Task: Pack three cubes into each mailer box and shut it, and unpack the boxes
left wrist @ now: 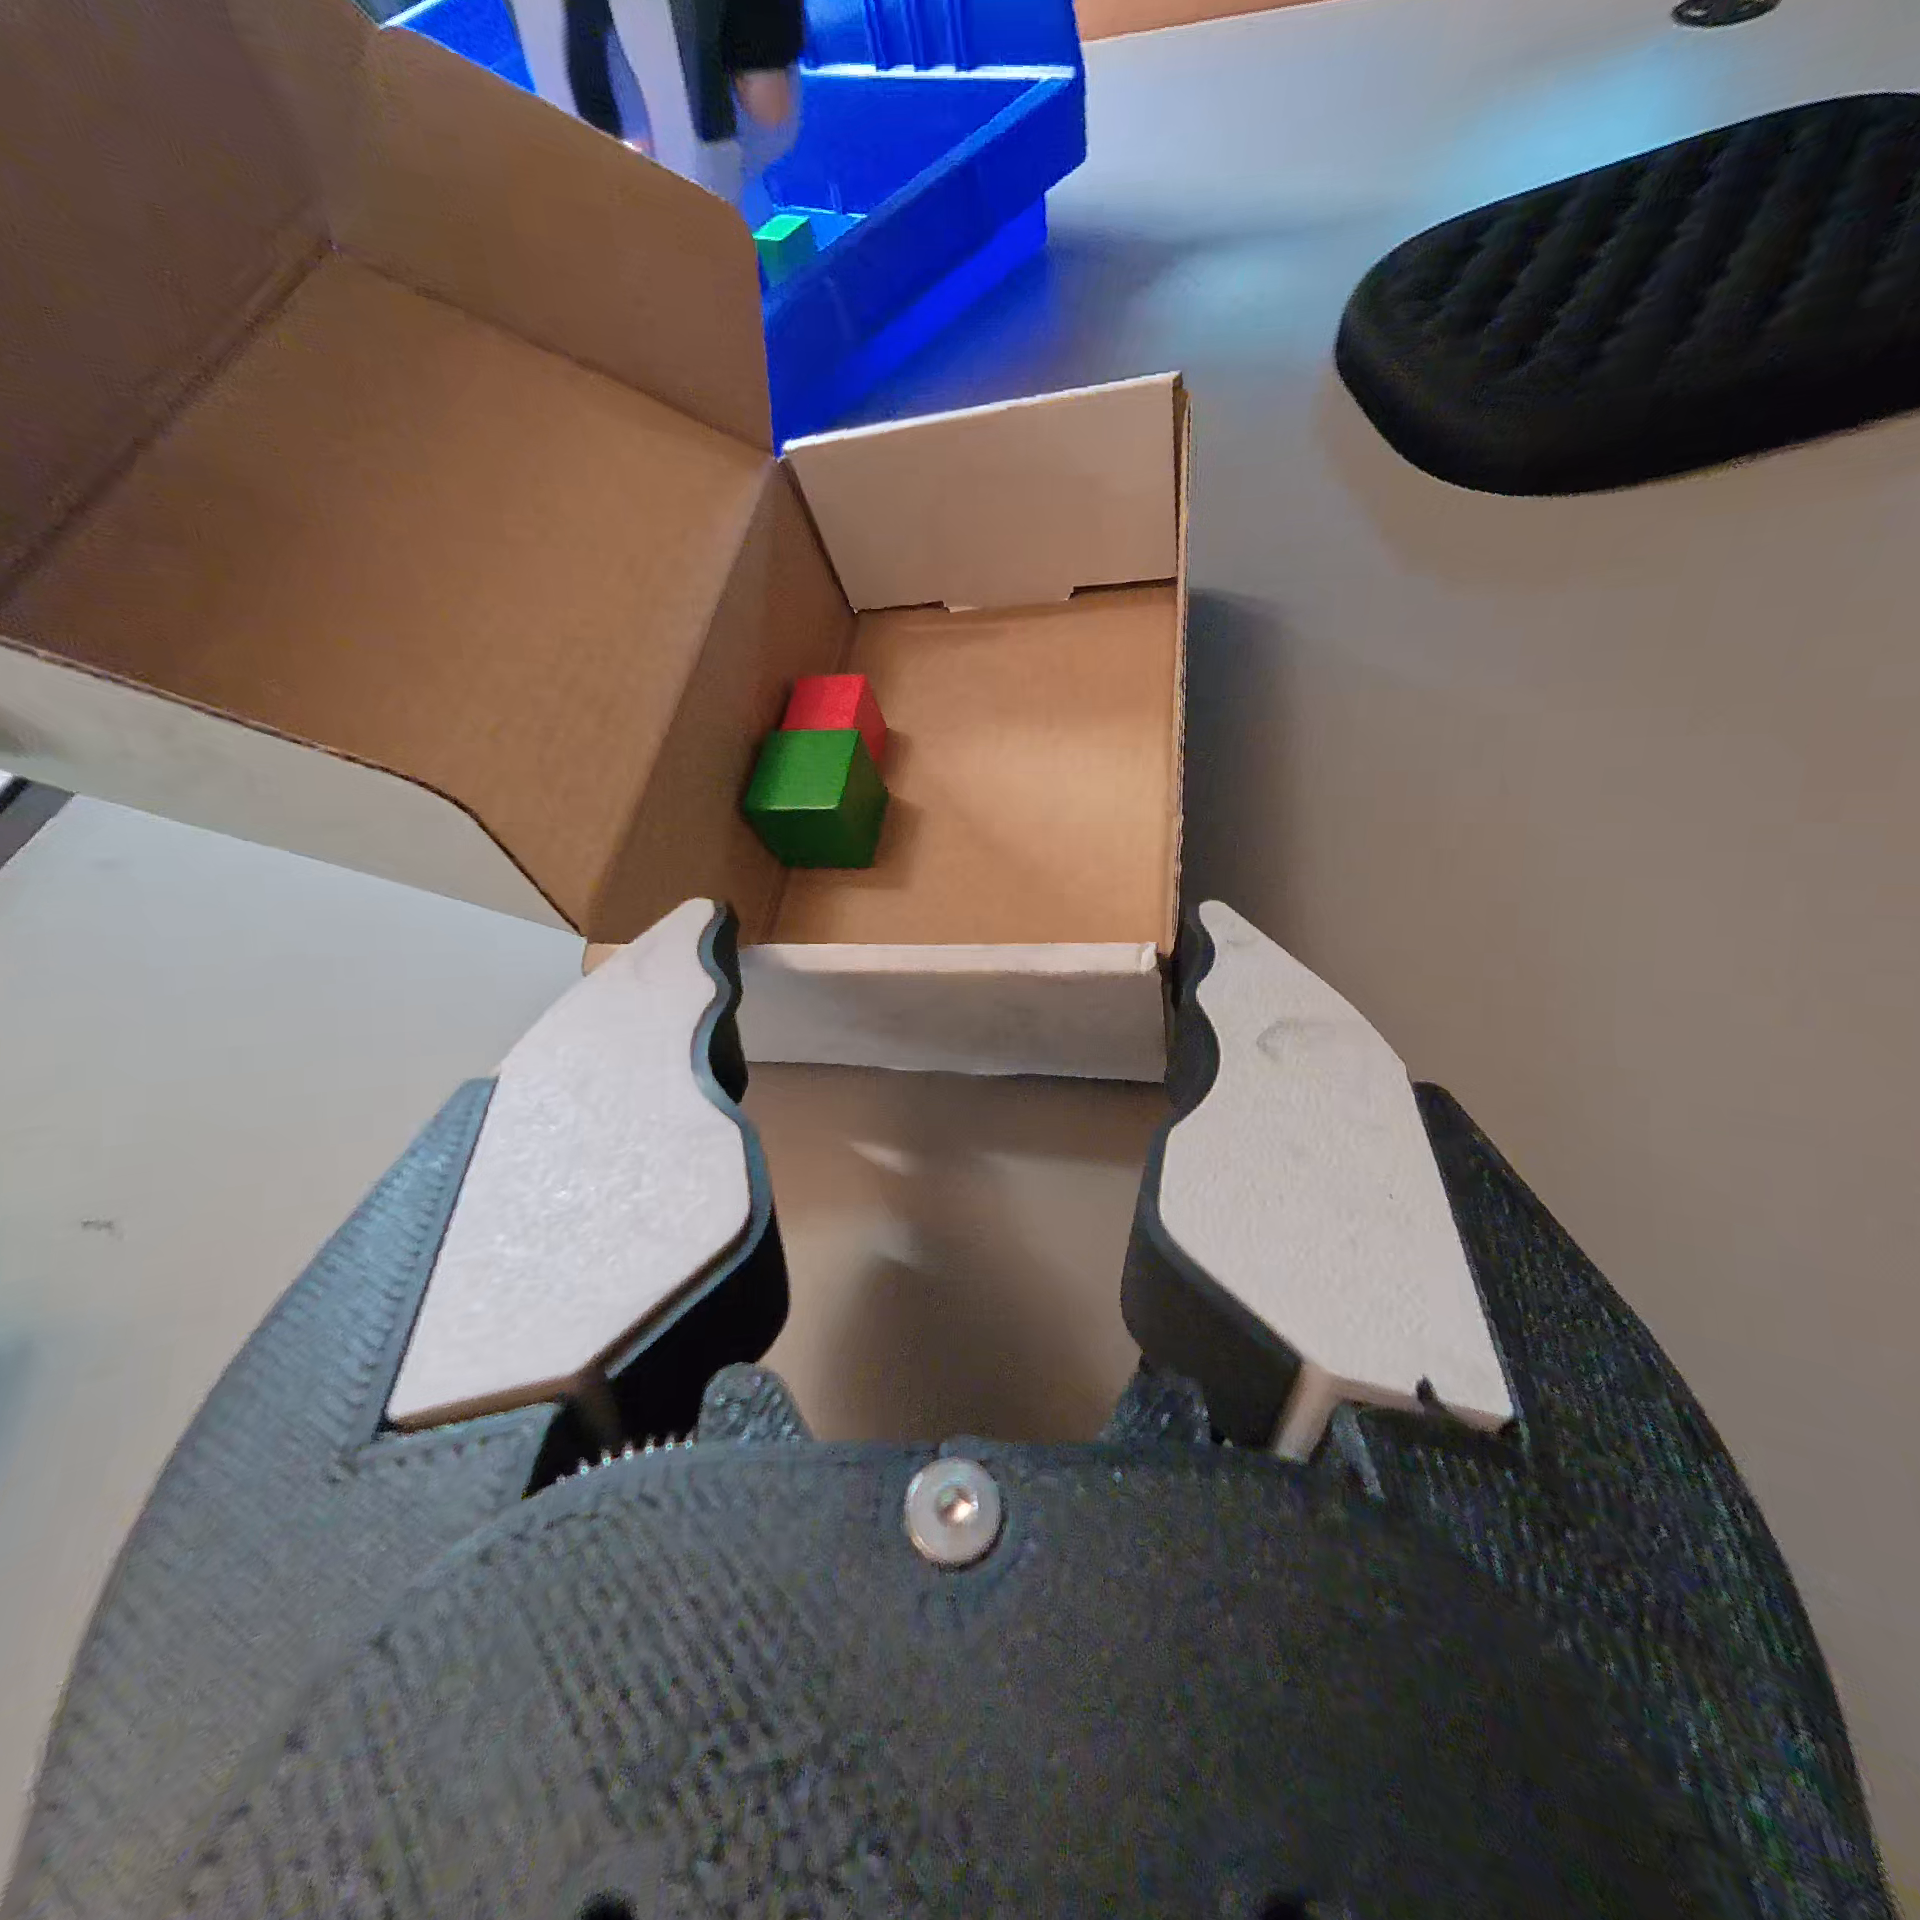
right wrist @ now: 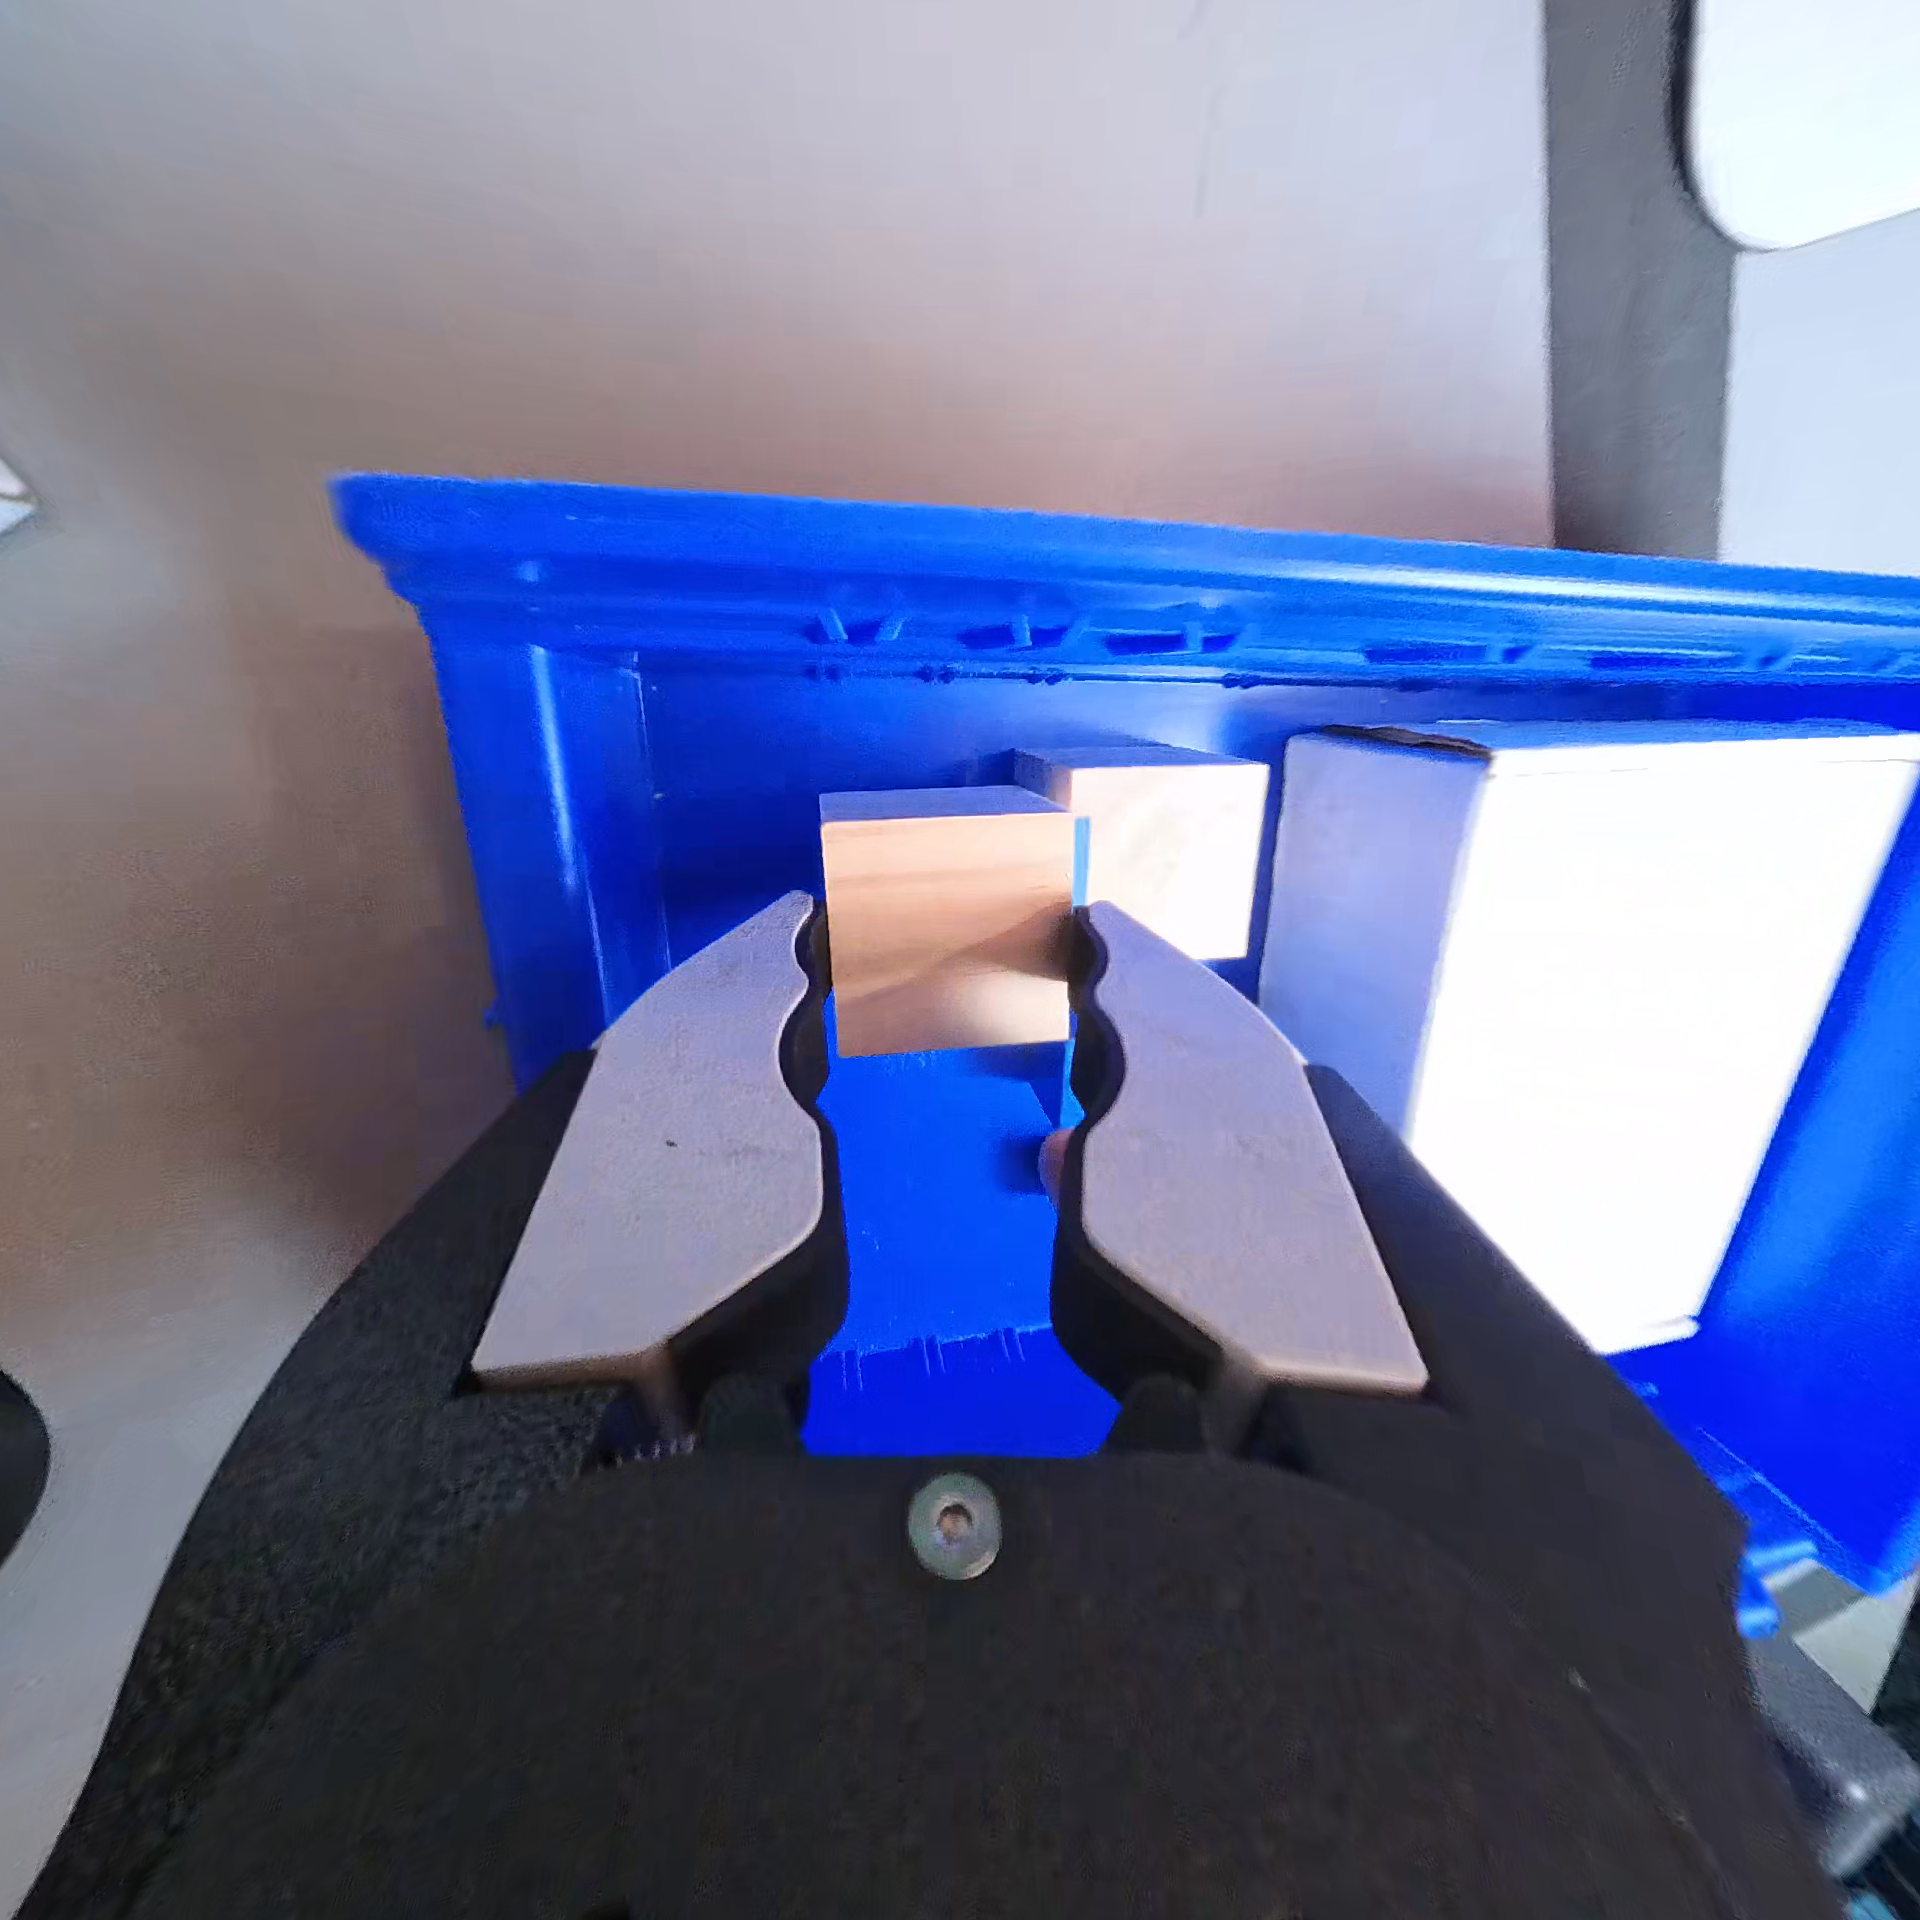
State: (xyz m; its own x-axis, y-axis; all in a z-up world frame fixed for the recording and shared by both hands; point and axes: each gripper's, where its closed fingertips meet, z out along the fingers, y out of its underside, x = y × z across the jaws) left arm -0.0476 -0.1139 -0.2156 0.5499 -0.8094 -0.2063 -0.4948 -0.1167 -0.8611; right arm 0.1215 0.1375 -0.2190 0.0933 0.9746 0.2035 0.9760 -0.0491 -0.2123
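Observation:
In the left wrist view an open mailer box (left wrist: 956, 1003) stands on the table with its lid (left wrist: 343, 540) raised at the left. A green cube (left wrist: 816, 798) and a red cube (left wrist: 836, 707) lie inside against the left wall. My left gripper (left wrist: 956, 935) is open and empty, with its fingertips by the box's two near corners. In the right wrist view my right gripper (right wrist: 945, 935) is shut on a plain wooden cube (right wrist: 940, 914) inside a blue bin (right wrist: 935, 613). A second wooden cube (right wrist: 1169, 852) sits just behind it.
A closed white box (right wrist: 1621, 1039) stands in the blue bin to the right of the wooden cubes. In the left wrist view the blue bin (left wrist: 935, 260) sits behind the mailer box and holds a green cube (left wrist: 784, 241). A black mesh pad (left wrist: 1662, 301) lies at the right. The left gripper's tips are roughly 30 cm from the right gripper's.

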